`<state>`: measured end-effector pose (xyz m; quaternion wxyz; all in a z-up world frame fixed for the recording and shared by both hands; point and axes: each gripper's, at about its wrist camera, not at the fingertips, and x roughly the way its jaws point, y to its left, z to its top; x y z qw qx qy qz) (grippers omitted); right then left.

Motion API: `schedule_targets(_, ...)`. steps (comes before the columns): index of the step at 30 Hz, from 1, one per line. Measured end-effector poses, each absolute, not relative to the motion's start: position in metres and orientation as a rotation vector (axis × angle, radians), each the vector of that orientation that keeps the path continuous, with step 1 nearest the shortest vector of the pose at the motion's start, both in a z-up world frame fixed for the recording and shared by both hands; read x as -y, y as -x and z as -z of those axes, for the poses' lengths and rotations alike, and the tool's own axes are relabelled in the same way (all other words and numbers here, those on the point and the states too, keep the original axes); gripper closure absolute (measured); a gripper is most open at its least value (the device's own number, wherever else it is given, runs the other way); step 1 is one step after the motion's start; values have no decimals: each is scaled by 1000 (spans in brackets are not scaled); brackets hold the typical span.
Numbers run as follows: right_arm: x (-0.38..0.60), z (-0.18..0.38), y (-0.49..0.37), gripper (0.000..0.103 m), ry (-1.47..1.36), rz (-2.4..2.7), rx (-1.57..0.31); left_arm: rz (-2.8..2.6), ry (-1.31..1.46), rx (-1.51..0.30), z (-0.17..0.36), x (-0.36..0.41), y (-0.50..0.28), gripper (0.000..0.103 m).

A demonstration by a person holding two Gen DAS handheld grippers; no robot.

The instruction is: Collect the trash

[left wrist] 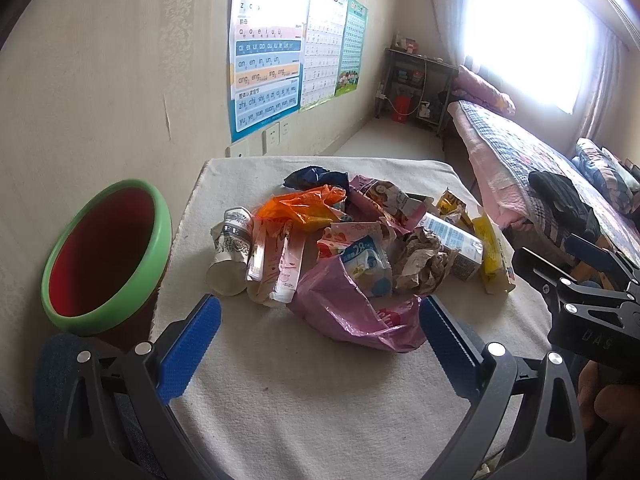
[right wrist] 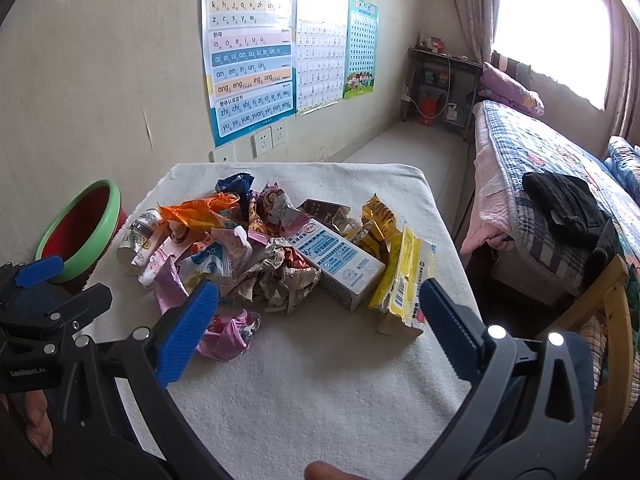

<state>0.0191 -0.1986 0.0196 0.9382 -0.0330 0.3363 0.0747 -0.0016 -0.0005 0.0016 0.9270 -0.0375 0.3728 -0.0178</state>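
Bedroom surface (left wrist: 320, 380), draped in white cloth. Left gripper (left wrist: 320, 320) and right gripper (right wrist: 320, 304) both spread, empty, just short of the heaped wrappers and cartons (left wrist: 352, 248). Advise pinching the near crumpled pink plastic bag (left wrist: 344, 312) first; green-rimmed red bin (left wrist: 104, 256) stands left.

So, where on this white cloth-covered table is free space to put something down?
The near strip of the white cloth-covered table, between the open right tool and the pile, is bare. So is the far edge by the wall. The middle is crowded with the crumpled wrappers and cartons.
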Motion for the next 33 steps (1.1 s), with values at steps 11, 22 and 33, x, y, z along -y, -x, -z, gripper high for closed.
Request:
schedule_targets(11, 198, -18, -19, 4, 70, -153, -692, 36, 78, -765, -1, -1, 2, 8)
schedule_targets(22, 196, -15, -21, 4, 66, -155, -703, 34, 83, -772, 4, -4, 1, 8)
schedule_targets(33, 199, -15, -32, 4, 20, -181, -761, 34, 103, -805, 5, -7, -4, 8)
